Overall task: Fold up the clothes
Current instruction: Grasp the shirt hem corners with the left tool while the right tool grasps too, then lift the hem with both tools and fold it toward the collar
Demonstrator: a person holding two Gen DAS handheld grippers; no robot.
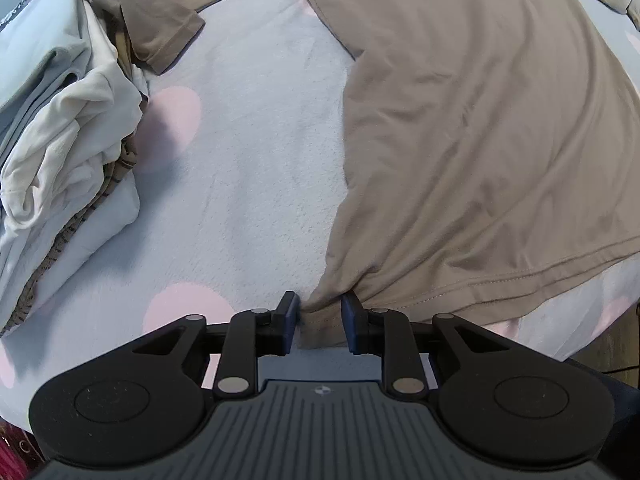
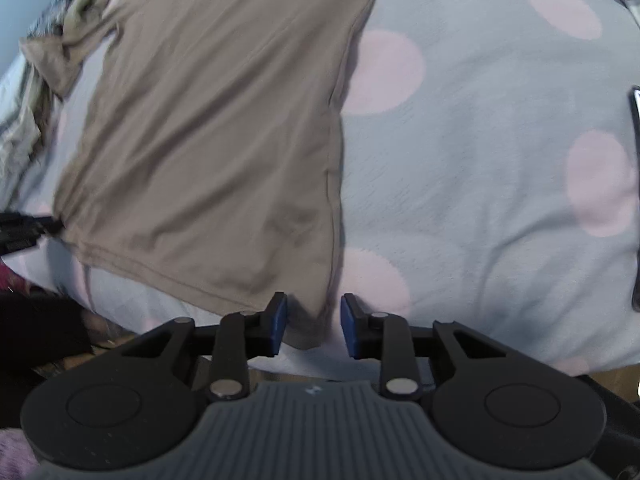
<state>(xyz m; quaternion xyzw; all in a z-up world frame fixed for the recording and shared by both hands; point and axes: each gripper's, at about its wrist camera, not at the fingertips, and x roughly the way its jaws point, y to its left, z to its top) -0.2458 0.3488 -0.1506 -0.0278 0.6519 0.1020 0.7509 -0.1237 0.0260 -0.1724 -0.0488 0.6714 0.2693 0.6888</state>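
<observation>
A taupe T-shirt [image 1: 480,140] lies spread flat on the bed, with its hem towards me and one sleeve [image 1: 160,28] reaching to the far left. My left gripper [image 1: 320,316] points down at the hem's left corner. Its blue pads stand apart, the corner lies loosely between them, and I count it open. In the right wrist view the same shirt [image 2: 220,140] fills the left half. My right gripper [image 2: 314,324] straddles the hem's right corner, open, with a gap left at the right pad. The left gripper [image 2: 28,228] shows at the far left edge.
The bed has a pale blue fleece blanket with pink dots [image 1: 248,160], which extends right of the shirt [image 2: 480,160]. A heap of white, grey and striped clothes [image 1: 68,140] lies at the left. A dark flat object [image 2: 636,200] sits at the right edge. The bed's front edge is just below both grippers.
</observation>
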